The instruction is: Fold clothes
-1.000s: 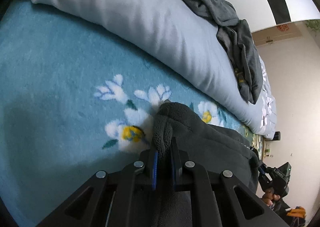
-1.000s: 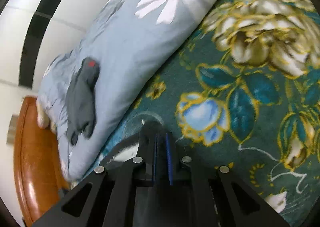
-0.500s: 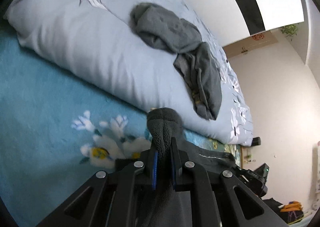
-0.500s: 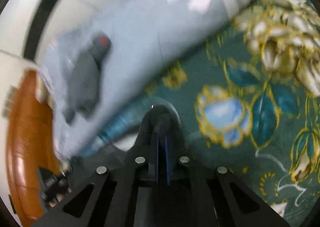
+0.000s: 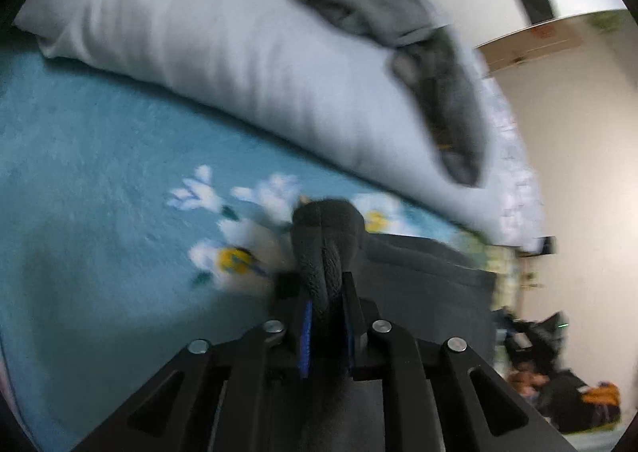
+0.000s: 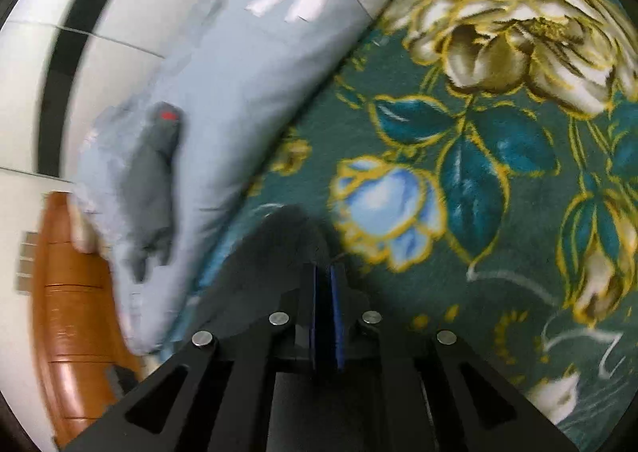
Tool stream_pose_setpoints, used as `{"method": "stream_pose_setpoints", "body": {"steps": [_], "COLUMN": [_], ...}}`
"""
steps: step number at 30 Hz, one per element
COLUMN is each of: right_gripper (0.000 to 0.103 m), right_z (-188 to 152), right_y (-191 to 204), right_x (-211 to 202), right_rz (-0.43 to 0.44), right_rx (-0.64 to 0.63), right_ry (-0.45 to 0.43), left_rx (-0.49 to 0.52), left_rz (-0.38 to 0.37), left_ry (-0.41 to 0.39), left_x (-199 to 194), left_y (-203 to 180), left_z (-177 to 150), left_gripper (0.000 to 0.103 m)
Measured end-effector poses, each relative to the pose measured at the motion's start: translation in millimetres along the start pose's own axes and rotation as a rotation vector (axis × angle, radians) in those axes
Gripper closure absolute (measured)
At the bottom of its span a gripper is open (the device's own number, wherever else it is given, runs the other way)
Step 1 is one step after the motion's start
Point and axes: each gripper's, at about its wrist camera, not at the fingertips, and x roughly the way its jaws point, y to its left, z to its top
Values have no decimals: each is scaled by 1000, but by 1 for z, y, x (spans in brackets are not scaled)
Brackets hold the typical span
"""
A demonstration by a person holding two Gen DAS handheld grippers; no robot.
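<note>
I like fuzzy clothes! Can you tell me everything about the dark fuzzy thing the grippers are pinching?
The dark garment is charcoal grey and looks like thick, nubbly fleece. A bunched fold of it pokes up between the fingers of the left gripper, which is shut on it. The rest spreads to the right over the teal floral blanket. In the right wrist view its dark edge is blurred, and the right gripper seems shut on it.

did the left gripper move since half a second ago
Yes. The left gripper, shut on the dark fleece garment, has dropped back toward the teal blanket; the white flowers sit higher and the pillow looks nearer.
</note>
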Motion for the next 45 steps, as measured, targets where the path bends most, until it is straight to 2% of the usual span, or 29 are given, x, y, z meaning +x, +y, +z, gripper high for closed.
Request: {"method": "stream_pose_setpoints", "body": {"steps": [1, 3, 5, 6, 7, 8, 11, 14, 16, 18, 20, 22, 26, 29, 31, 34, 38, 39, 40, 41, 42, 43, 45], "right_gripper": [85, 54, 44, 35, 31, 24, 21, 15, 15, 15, 13, 12, 11, 11, 11, 11, 13, 16, 21, 42, 55, 56, 60], "right_z": [-8, -29, -62, -76, -87, -98, -131, -142, -139, -131, -121, -113, -100, -91, -86, -75, -69, -69, -69, -69, -69, -70, -73], "right_y": [-2, -5, -19, -29, -38, -46, -71, -80, -77, -72, -64, -57, -44, -32, -23, -17, -16, -16, -14, -13, -12, -12, -9], "right_x": [-8, -23, -38, -45, -51, -56, -68, -56, -46, -32, -17, -5, 5, 10, 16, 27, 35, 35, 33, 31, 28, 26, 18], "right_rz": [30, 70, 115, 136, 148, 158, 186, 208, 252, 296, 295, 289, 306, 351, 357, 373, 363, 354, 306, 252, 198, 184, 164], "right_rx": [-4, -13, 11, 35, 52, 67, 118, 162, 178, 180, 159, 121, 39, -26, -73, -72, -22, -13, -13, -14, -15, -4, 6], "right_ry": [-10, -22, -12, -6, -3, -2, 3, 26, 27, 24, 37, 58, 89, 117, 134, 153, 149, 147, 150, 154, 158, 163, 163], "left_rx": [-2, -9, -30, -42, -60, -79, -137, -169, -205, -222, -211, -182, -89, -13, 14, 15, -3, -3, 10, 21, 31, 41, 64], "left_rz": [-24, -51, -57, -64, -69, -74, -131, -166, -254, -280, -319, -344, -322, -259, -244, -226, -176, -158, -121, -98, -76, -54, -18], "left_ry": [-1, -12, -35, -37, -33, -29, 31, 61, 60, 67, 48, 66, 88, 150, 165, 184, 164, 152, 141, 132, 123, 114, 95], "left_x": [-8, -23, -35, -38, -41, -44, -40, -21, -10, 2, 6, 13, 21, 41, 46, 53, 55, 54, 53, 50, 47, 44, 38], "left_y": [0, 4, 15, 21, 30, 39, 61, 62, 60, 57, 50, 44, 26, 7, 0, -5, -14, -16, -20, -23, -26, -29, -37], "left_z": [-8, -26, -50, -61, -72, -84, -117, -127, -127, -125, -123, -122, -104, -89, -84, -77, -76, -78, -80, -83, -86, -88, -92], "left_gripper": [75, 36, 27, 21, 18, 14, 12, 11, 11, 11, 11, 11, 11, 11, 11, 10, 11, 16, 19, 25, 31, 34, 49]}}
